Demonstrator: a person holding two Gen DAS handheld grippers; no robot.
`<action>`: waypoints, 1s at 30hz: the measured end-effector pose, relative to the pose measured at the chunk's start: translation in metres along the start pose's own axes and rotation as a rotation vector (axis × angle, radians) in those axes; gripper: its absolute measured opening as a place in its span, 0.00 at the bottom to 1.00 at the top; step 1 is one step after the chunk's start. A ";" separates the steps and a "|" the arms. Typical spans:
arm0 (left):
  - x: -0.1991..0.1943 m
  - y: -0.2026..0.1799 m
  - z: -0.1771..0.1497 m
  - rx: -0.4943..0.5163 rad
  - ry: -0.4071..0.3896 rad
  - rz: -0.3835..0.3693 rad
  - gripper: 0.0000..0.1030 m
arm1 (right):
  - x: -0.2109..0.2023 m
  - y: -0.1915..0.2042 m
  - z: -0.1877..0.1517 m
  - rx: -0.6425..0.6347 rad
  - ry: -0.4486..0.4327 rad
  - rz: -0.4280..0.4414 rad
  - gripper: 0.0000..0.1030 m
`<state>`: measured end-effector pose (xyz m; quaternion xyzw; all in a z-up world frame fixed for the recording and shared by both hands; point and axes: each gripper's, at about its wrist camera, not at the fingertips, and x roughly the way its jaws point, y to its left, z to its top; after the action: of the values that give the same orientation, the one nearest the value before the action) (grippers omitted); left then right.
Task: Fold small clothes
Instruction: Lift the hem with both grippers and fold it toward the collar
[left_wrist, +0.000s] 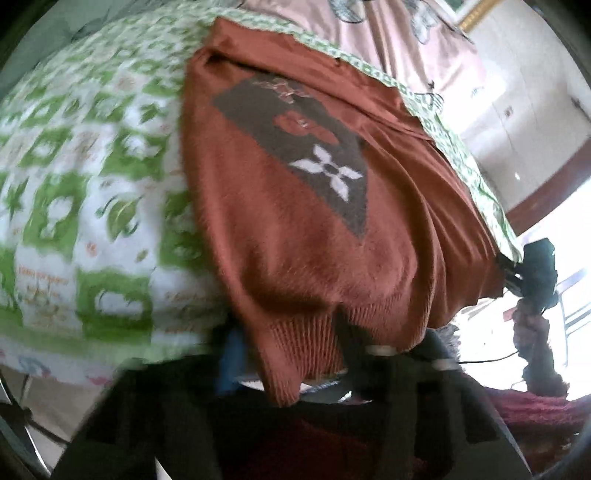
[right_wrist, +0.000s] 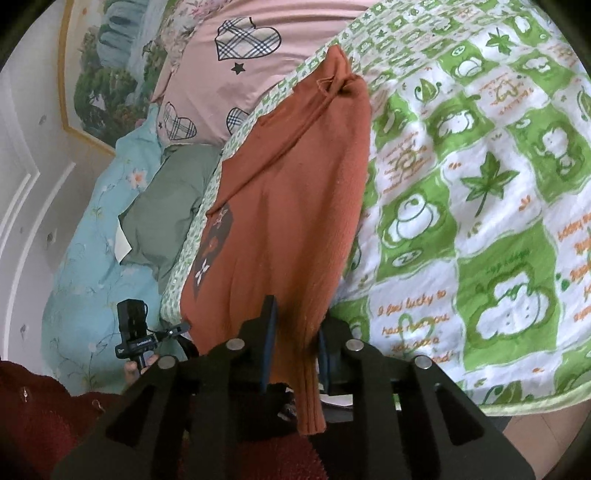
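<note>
A small rust-orange knit sweater (left_wrist: 295, 240) with a brown patch and a white flower lies on a green-and-white patterned blanket (left_wrist: 74, 177). My left gripper (left_wrist: 295, 354) is shut on its ribbed hem; the fingers are mostly hidden under the cloth. In the right wrist view the same sweater (right_wrist: 291, 206) stretches away over the blanket (right_wrist: 480, 221). My right gripper (right_wrist: 295, 332) is shut on the sweater's near ribbed edge, which hangs down between the jaws. The left gripper (right_wrist: 173, 330) also shows at lower left of the right wrist view.
A pink heart-print pillow (right_wrist: 229, 85), a light-blue floral quilt (right_wrist: 92, 236) and a grey-green cloth (right_wrist: 170, 206) lie beyond the blanket. A framed picture (right_wrist: 107, 66) hangs on the wall. The blanket's near edge (right_wrist: 535, 402) drops to the floor. A dark red knit sleeve (right_wrist: 40, 406) is at lower left.
</note>
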<state>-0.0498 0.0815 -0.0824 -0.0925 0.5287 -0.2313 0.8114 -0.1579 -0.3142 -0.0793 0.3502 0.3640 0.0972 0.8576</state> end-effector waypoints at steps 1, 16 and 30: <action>0.003 -0.003 0.001 0.009 0.003 0.007 0.07 | -0.001 0.001 -0.001 0.000 -0.006 0.011 0.15; -0.075 -0.019 0.032 0.010 -0.269 -0.112 0.03 | -0.019 0.027 0.040 -0.022 -0.124 0.152 0.07; -0.084 -0.004 0.190 -0.033 -0.540 0.016 0.03 | 0.010 0.050 0.205 -0.059 -0.289 0.022 0.07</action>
<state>0.0921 0.0996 0.0681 -0.1599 0.2977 -0.1830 0.9232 -0.0044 -0.3817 0.0494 0.3392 0.2301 0.0658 0.9098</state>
